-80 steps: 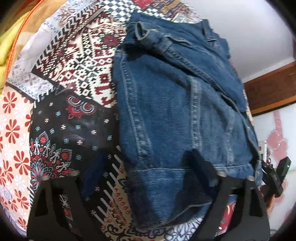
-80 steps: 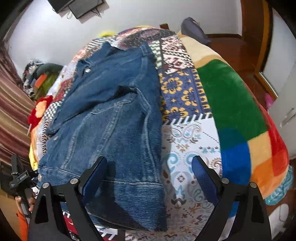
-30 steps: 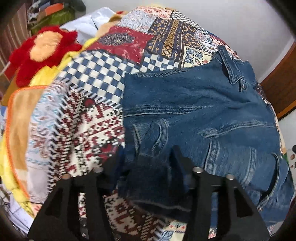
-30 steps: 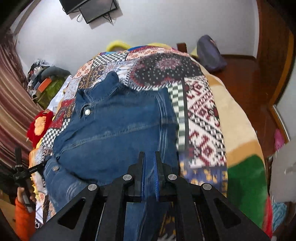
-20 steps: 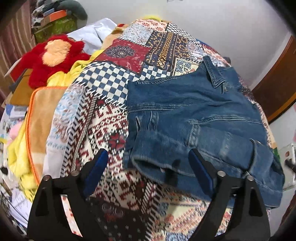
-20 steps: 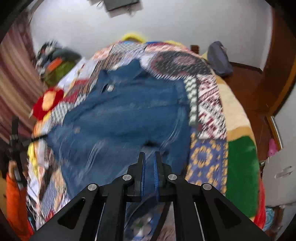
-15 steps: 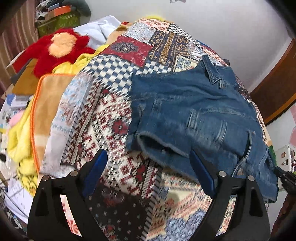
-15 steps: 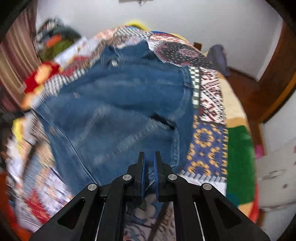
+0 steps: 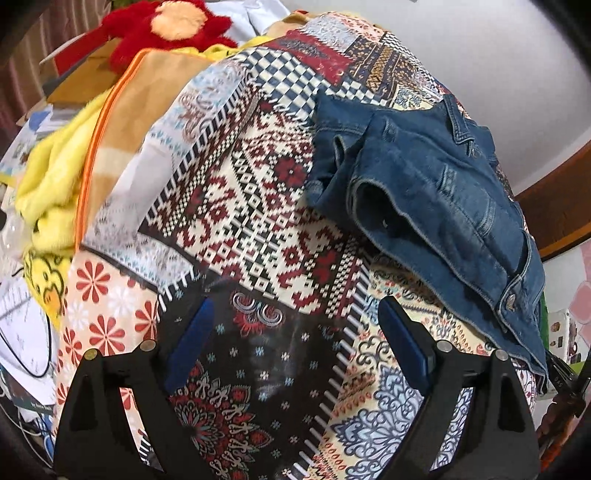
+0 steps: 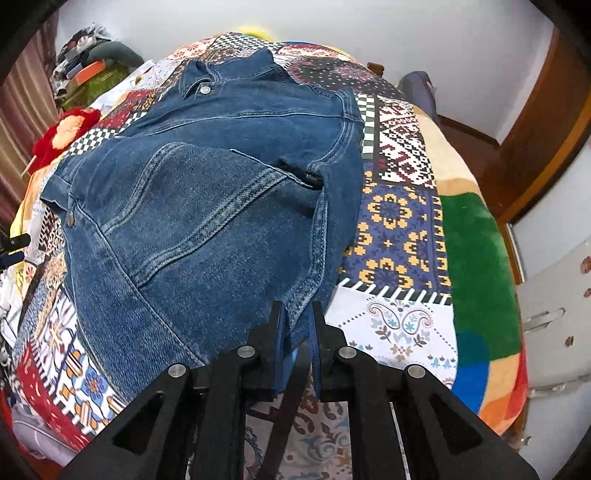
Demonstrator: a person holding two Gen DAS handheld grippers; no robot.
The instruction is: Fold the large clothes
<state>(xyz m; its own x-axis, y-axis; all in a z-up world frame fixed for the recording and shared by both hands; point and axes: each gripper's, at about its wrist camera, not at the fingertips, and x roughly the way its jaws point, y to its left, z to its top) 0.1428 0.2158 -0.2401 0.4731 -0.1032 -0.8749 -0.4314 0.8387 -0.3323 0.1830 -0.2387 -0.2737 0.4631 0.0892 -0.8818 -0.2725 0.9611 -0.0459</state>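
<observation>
We have the denim jacket (image 10: pixel 207 206) lying on the bed (image 10: pixel 402 229), sleeves folded in. Our left tool (image 9: pixel 295 343) hangs wide open and empty; our right tool (image 10: pixel 295 321) pinches the hem. We judge the final fold remains.

Left wrist camera looks steeply down along its own fingers onto the patchwork bedspread (image 9: pixel 258 206), close in; the denim jacket (image 9: pixel 436 206) sits off at two o'clock, a red plush toy (image 9: pixel 166 26) at eleven; right wrist camera tilts down too, nearer the jacket (image 10: pixel 207 206), which fills its centre; both views share jacket, bedspread (image 10: pixel 399 221), plush toy (image 10: pixel 62 133) and white wall.
</observation>
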